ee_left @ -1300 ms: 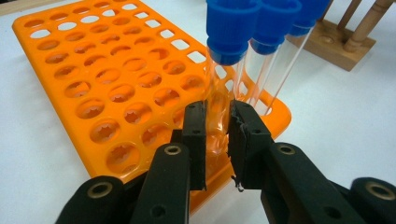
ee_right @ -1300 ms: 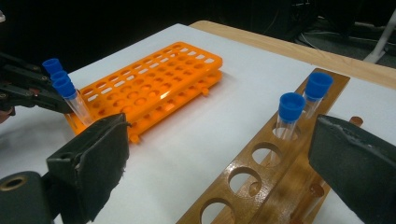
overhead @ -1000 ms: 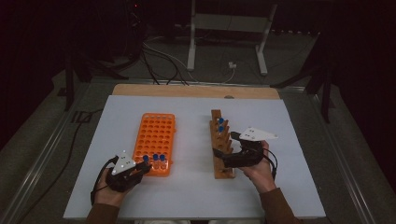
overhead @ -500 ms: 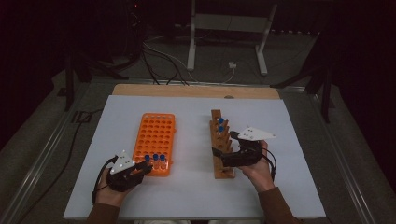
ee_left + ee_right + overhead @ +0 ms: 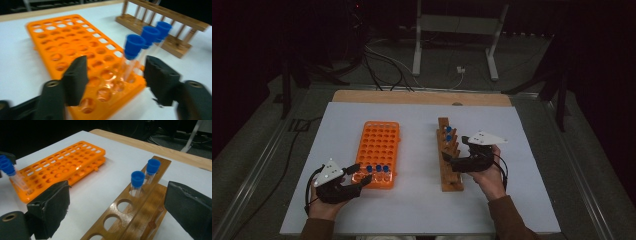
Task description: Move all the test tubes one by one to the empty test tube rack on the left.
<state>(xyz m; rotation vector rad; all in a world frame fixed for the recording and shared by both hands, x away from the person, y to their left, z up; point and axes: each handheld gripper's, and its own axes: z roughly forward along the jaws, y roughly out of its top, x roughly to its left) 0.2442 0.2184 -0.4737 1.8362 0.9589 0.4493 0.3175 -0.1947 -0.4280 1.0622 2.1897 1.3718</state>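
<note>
Your left gripper [image 5: 113, 75], jaws just opening, stands apart around the blue-capped tubes [image 5: 133, 45] in the orange rack [image 5: 378, 152]; your right gripper [image 5: 117, 207] straddles the wooden rack [image 5: 140, 202], jaws apart.

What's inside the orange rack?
Three clear tubes with blue caps stand in holes at the near edge of the orange rack. The other holes look empty. The tubes' bottoms are hidden down inside the rack.

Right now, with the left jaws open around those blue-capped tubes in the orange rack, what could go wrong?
1. The three blue-capped tubes lean in the orange rack; the left gripper, whose jaws have just been opening, could knock them while pulling away.
2. The right gripper straddles the wooden rack and could nudge it.
</note>
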